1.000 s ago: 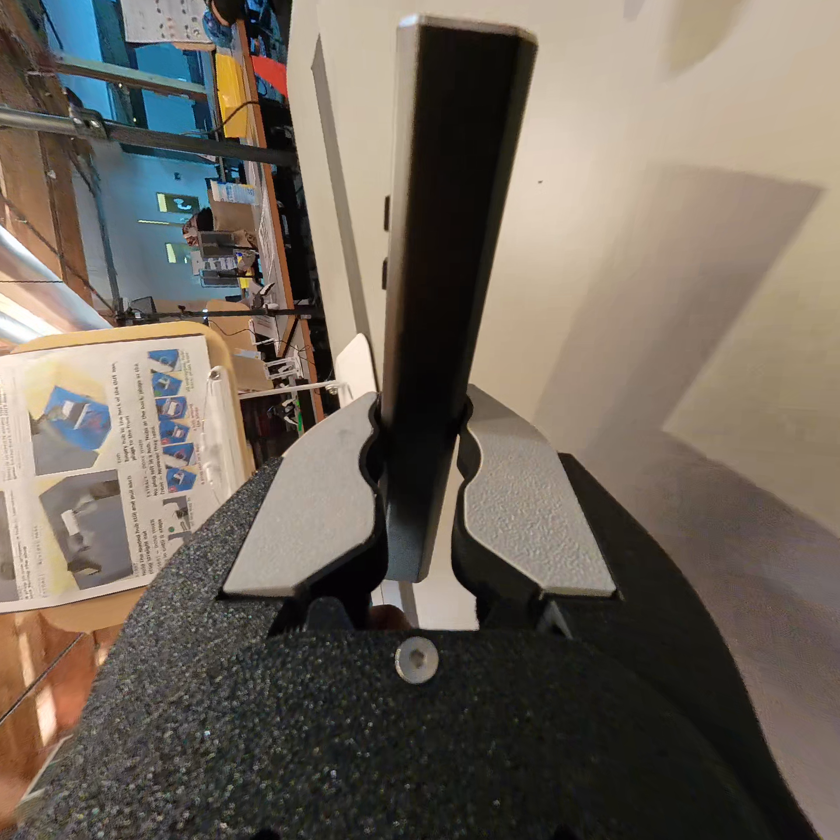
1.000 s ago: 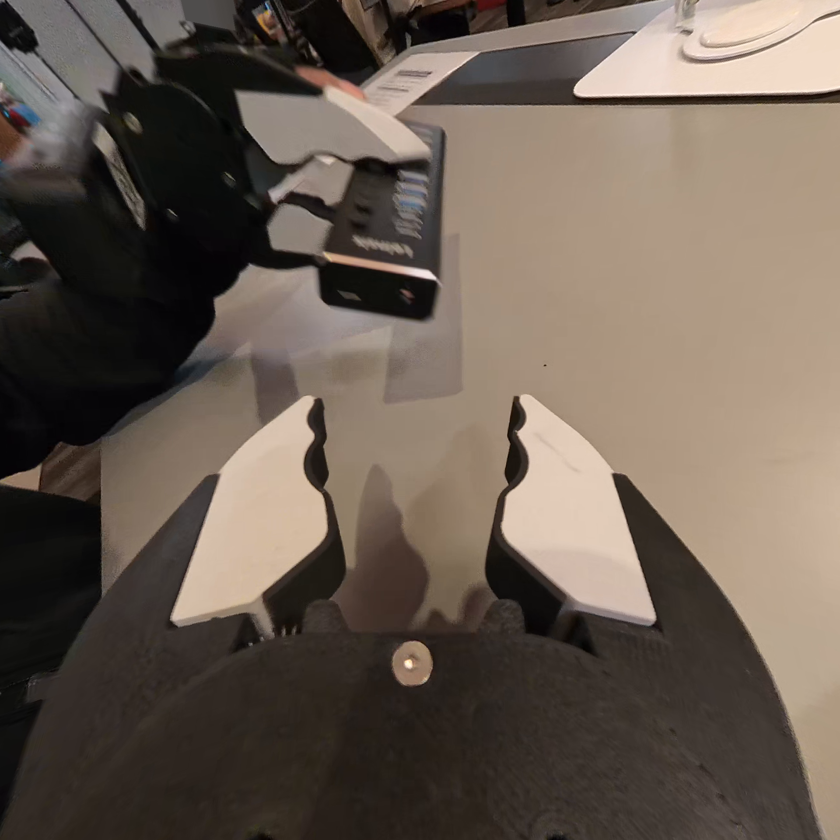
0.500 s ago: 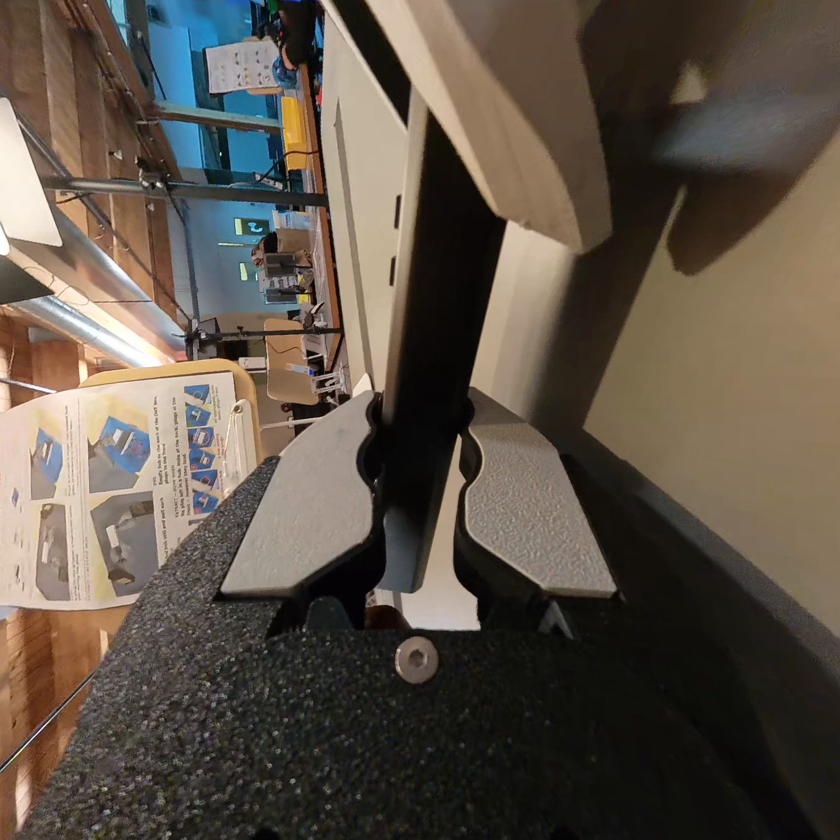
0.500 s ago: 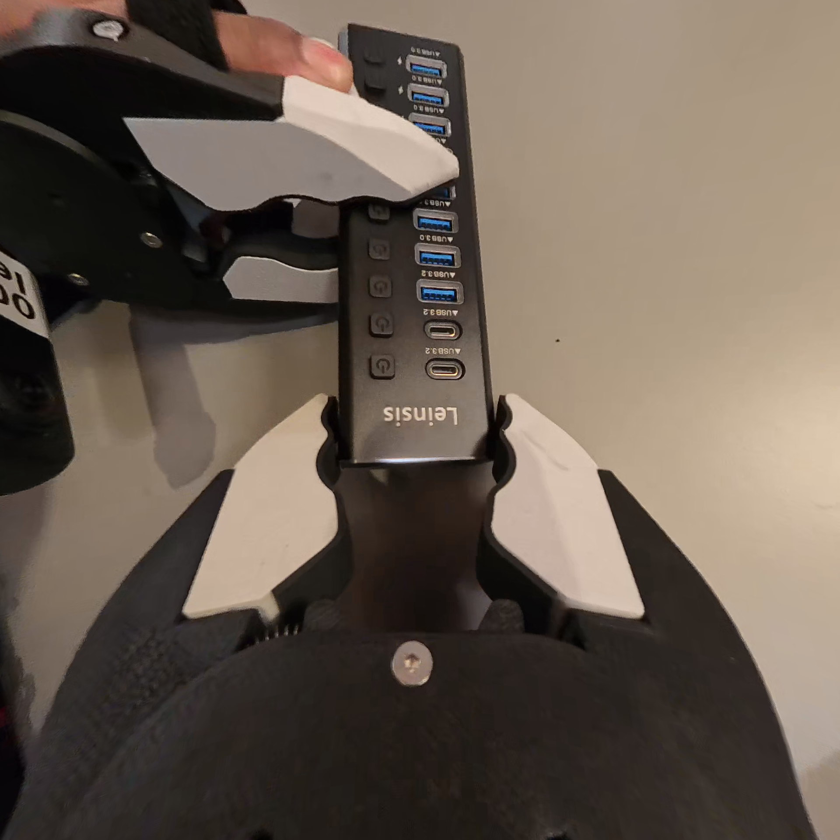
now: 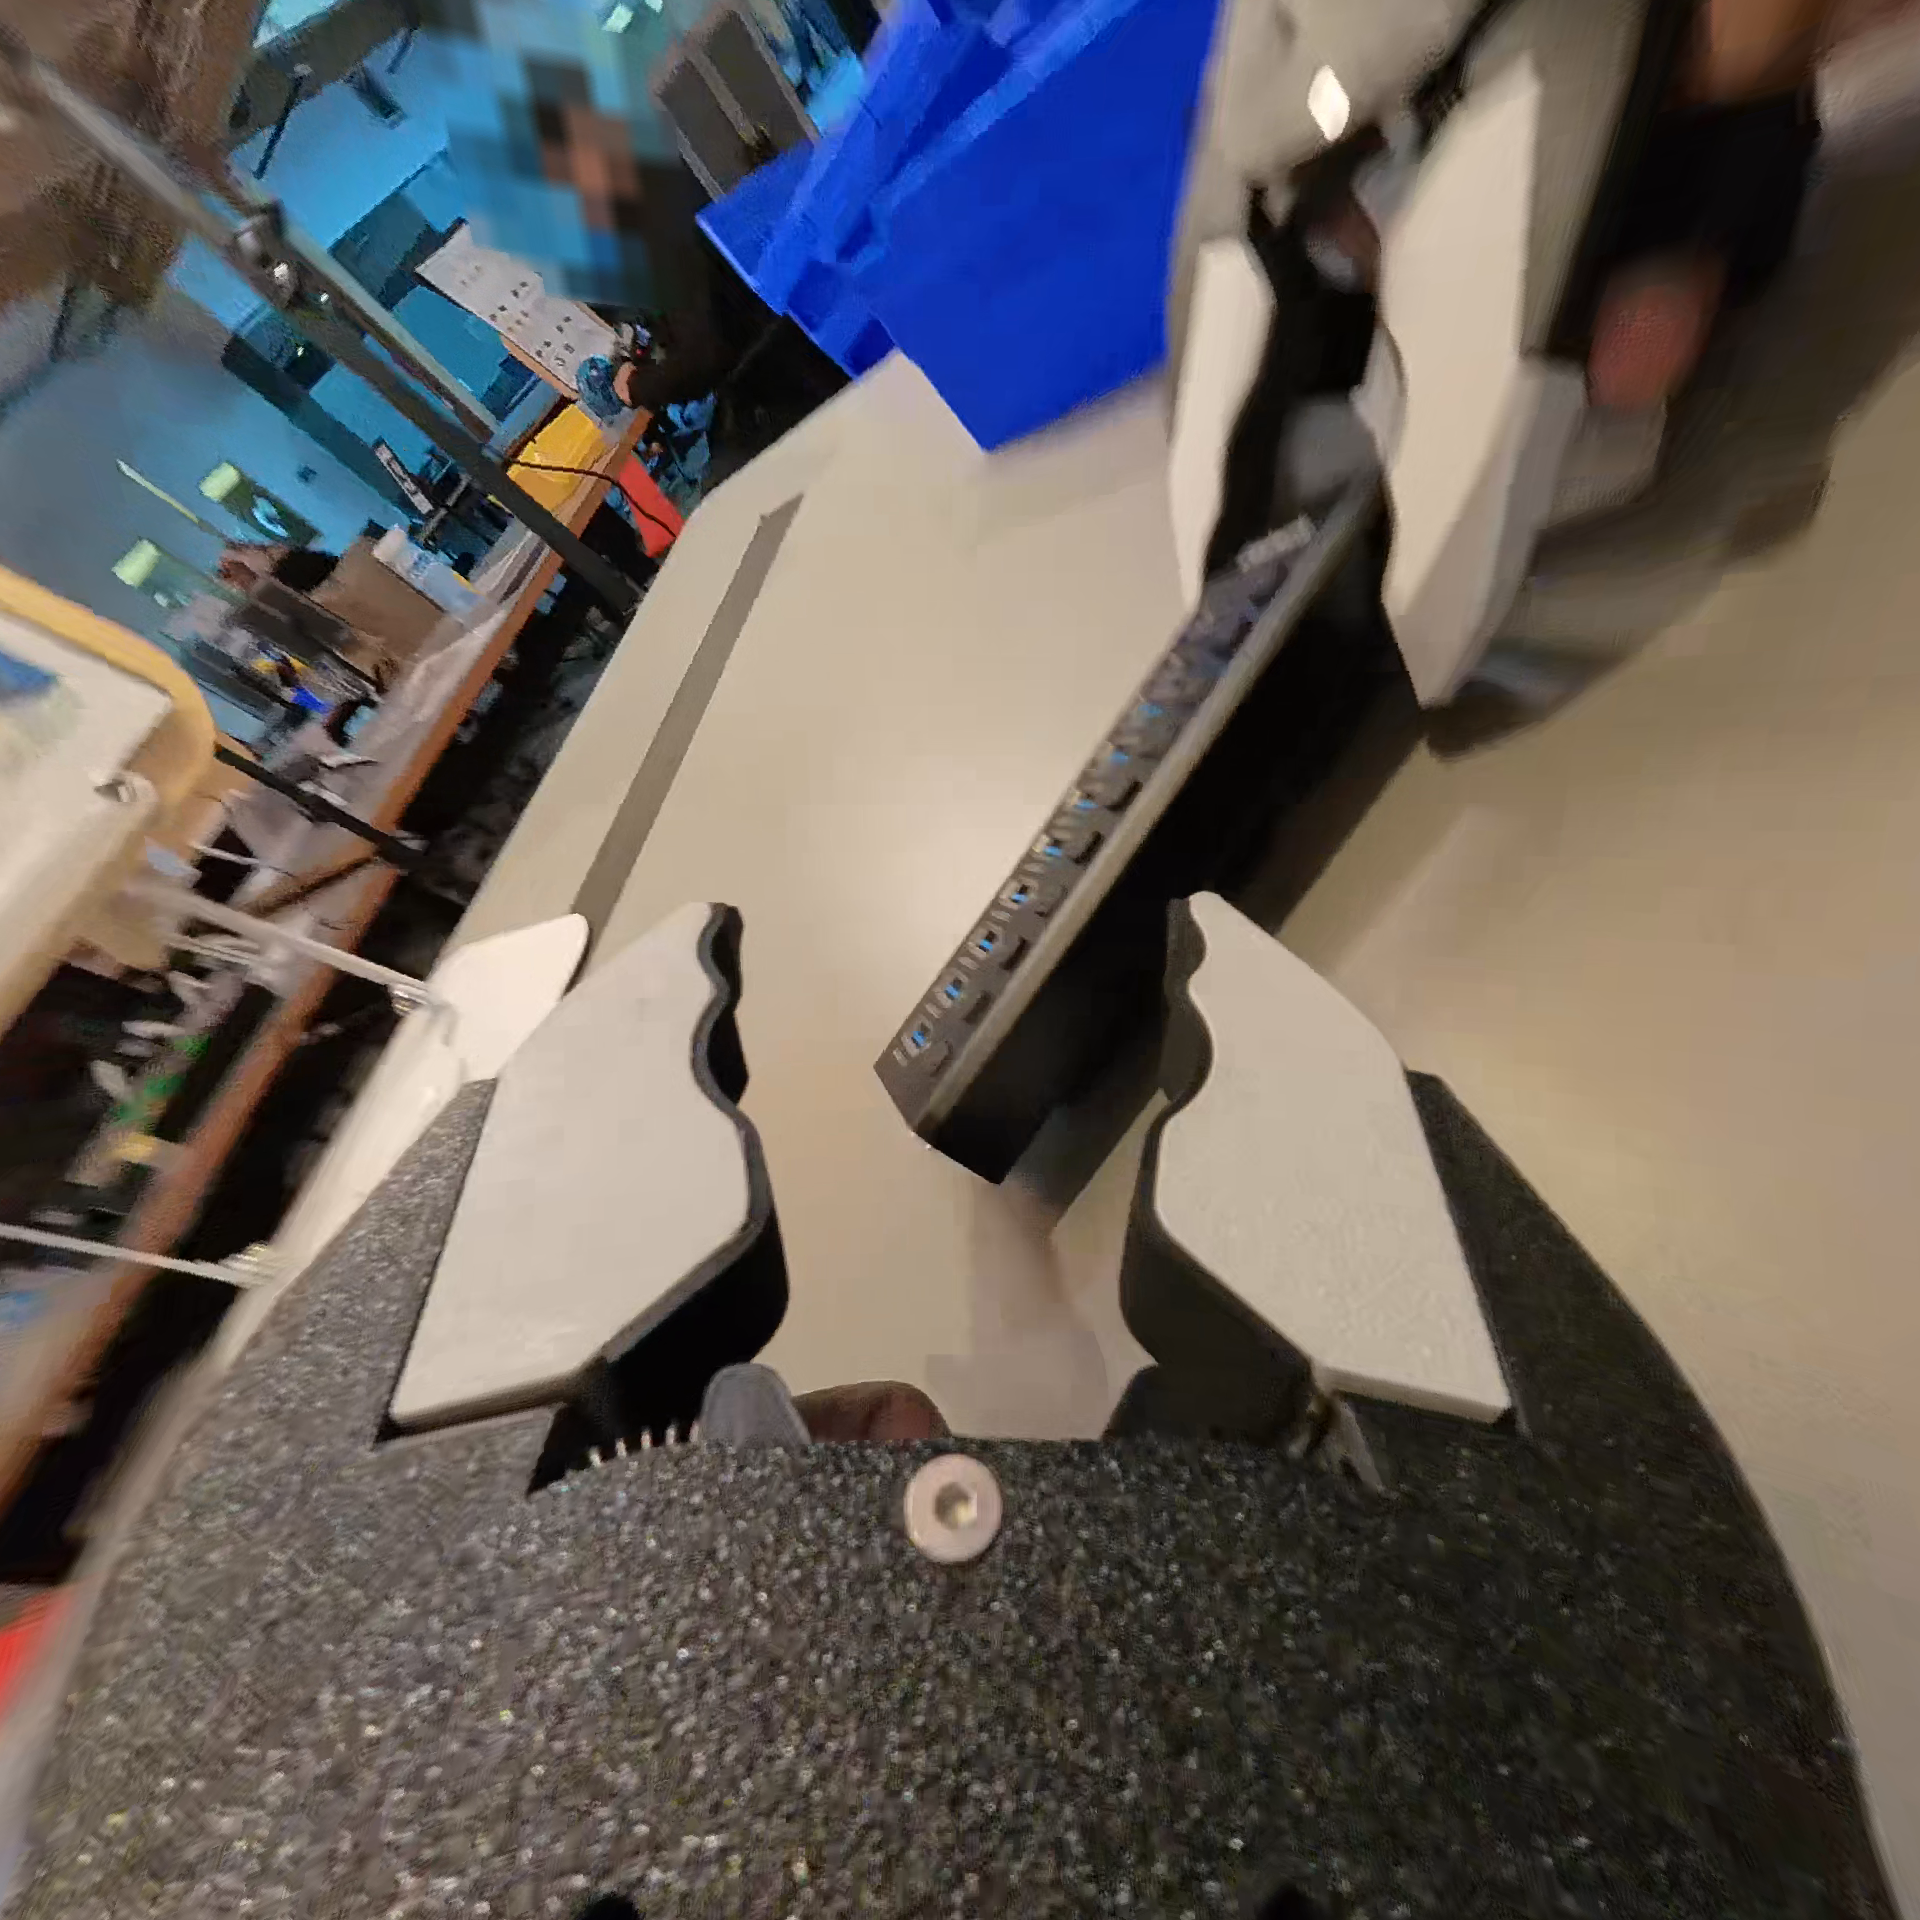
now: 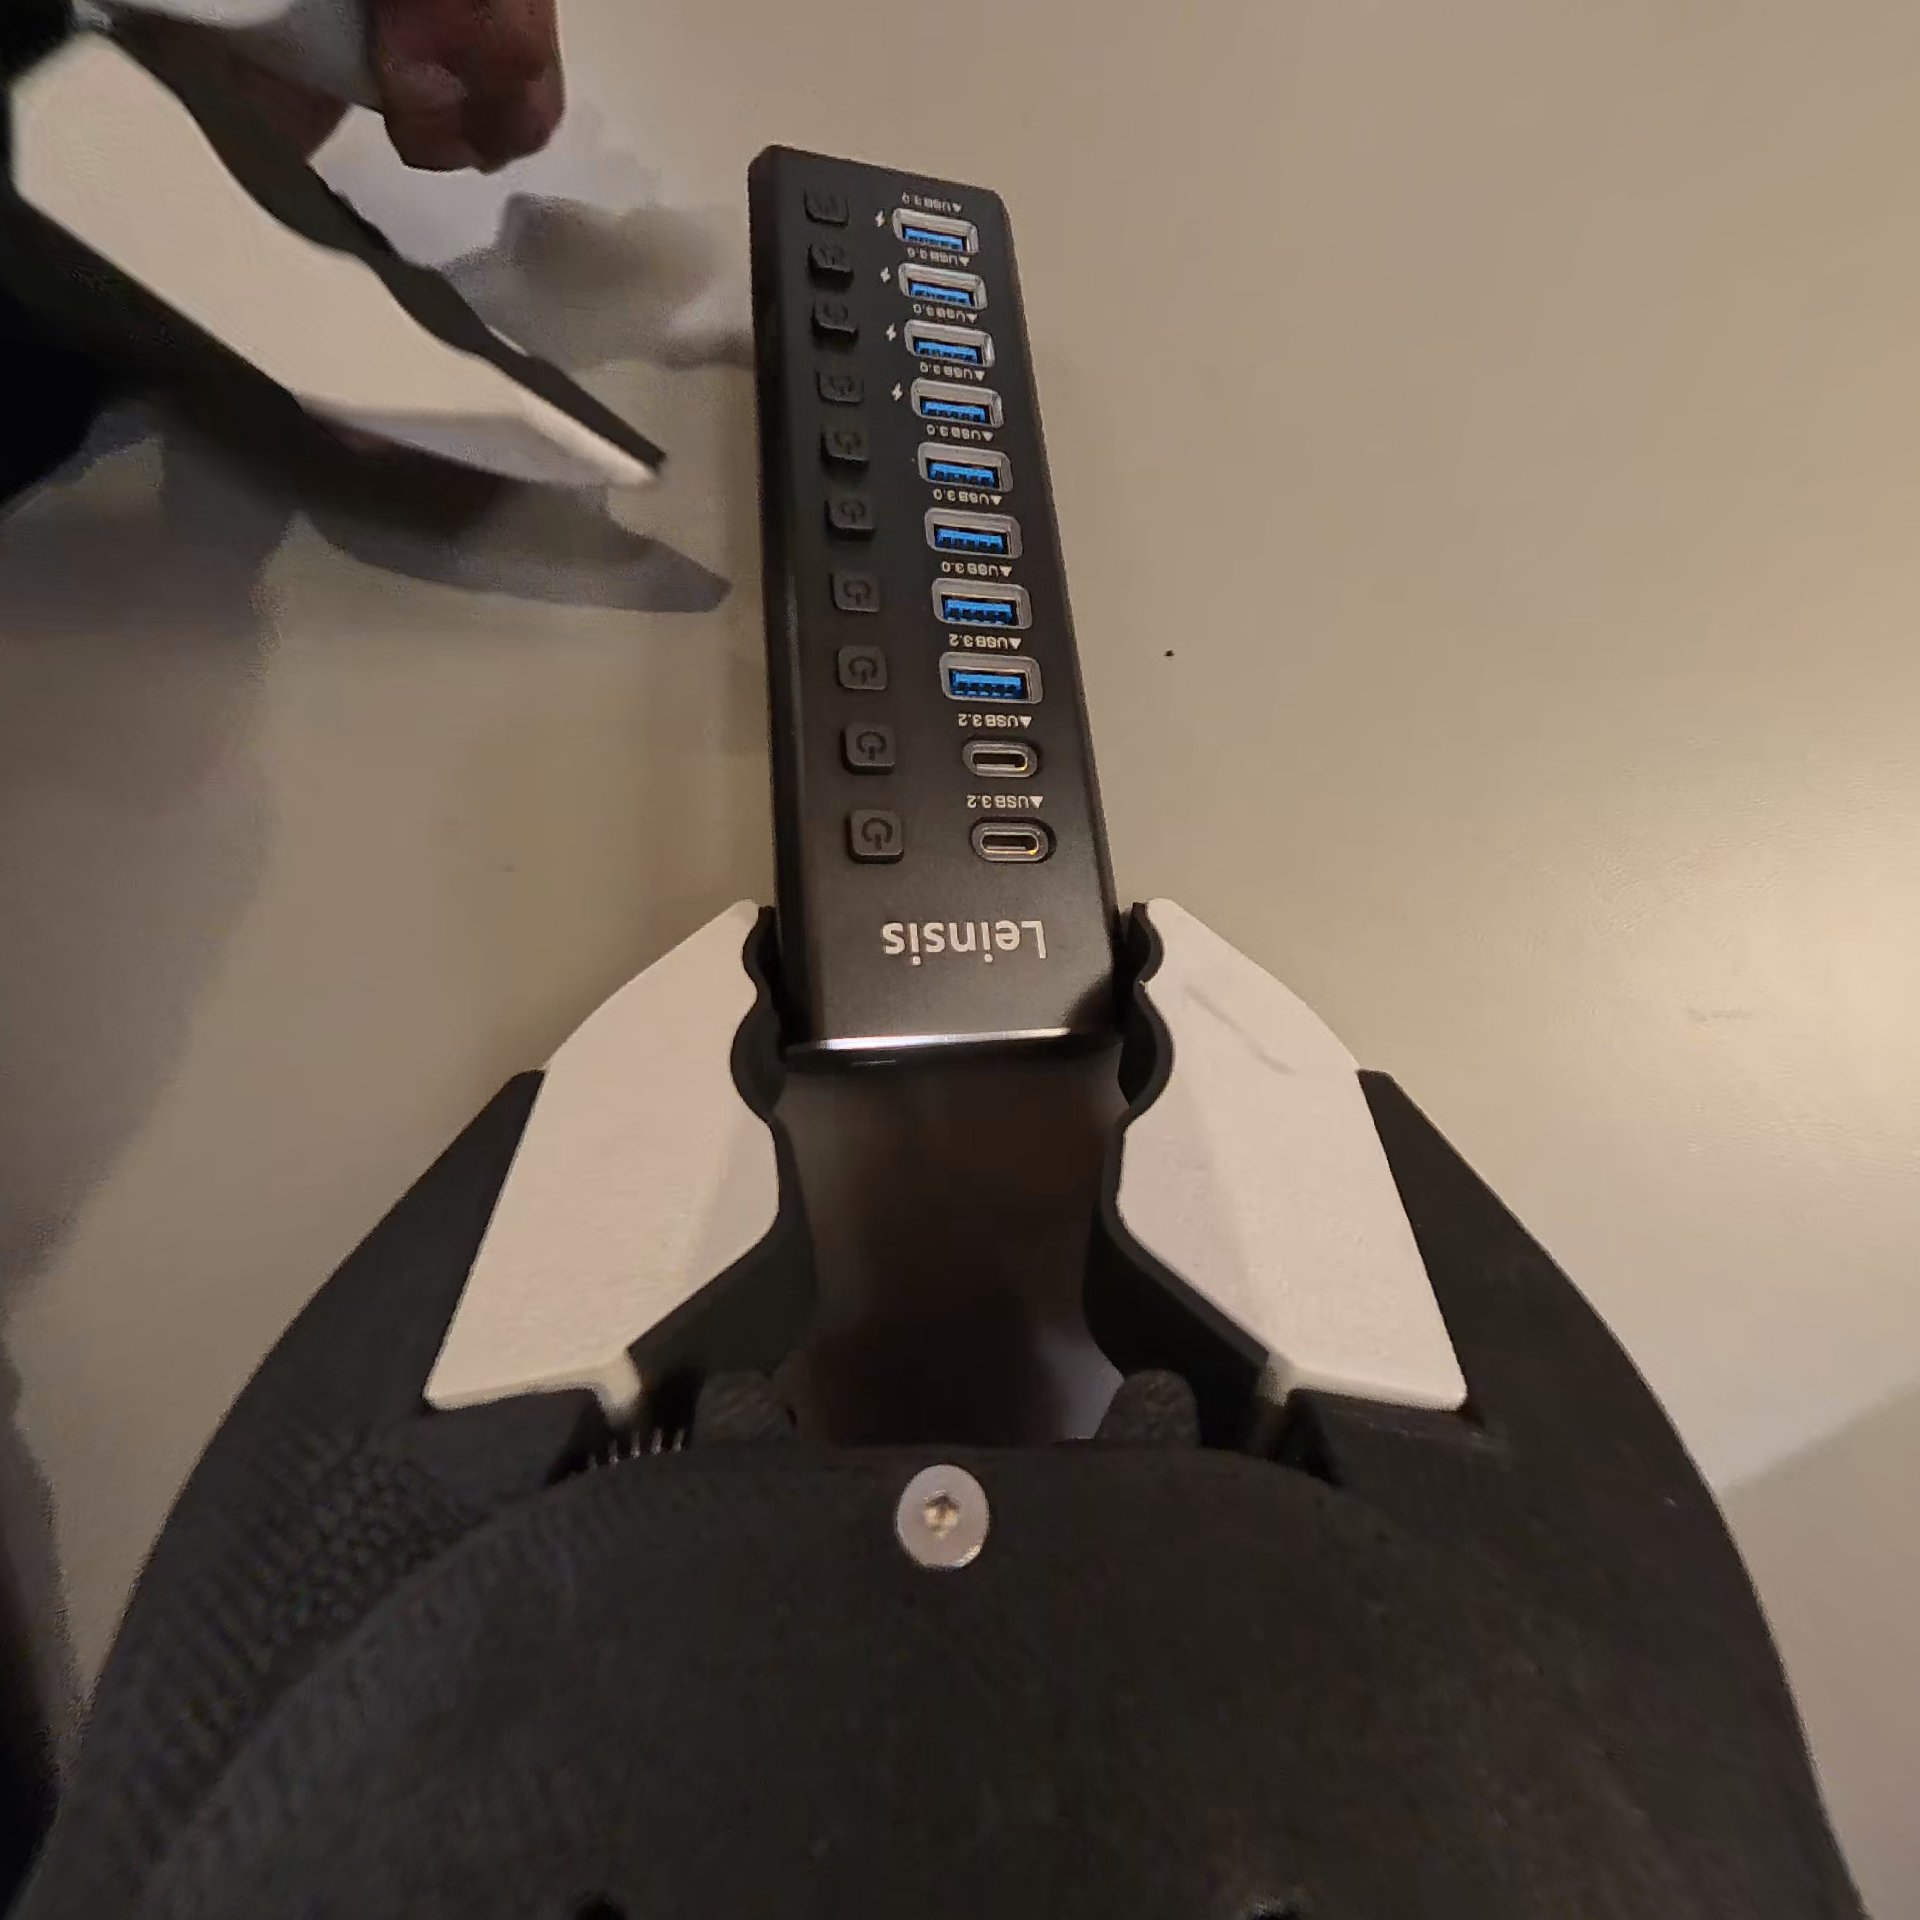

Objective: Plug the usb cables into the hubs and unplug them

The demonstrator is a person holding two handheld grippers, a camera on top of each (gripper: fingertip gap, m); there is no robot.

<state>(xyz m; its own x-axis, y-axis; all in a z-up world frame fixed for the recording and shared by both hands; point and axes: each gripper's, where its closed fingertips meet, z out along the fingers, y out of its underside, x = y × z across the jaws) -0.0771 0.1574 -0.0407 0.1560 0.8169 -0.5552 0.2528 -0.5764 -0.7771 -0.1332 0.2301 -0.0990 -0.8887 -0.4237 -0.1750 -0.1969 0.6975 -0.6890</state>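
The right gripper [image 6: 940, 977] has its white fingers clamped on the sides of the long black metal USB hub [image 6: 914, 582], at the near end that bears the maker's mark. That hold leaves the whole top face bare: a row of blue rectangular ports, two oval ports and a column of square buttons all stay reachable, and none has a plug in it. The hub juts forward above the beige tabletop [image 6: 1507, 520]; I cannot tell whether its far end touches it.

The left gripper [image 5: 951, 1023] stands just beside the hub with its jaws wide apart and nothing between them, free, I judge, to fetch a cable. No cable shows in either view, so plugging is not yet begun. Blue bins [image 5: 997, 239] stand at the tabletop's far edge.
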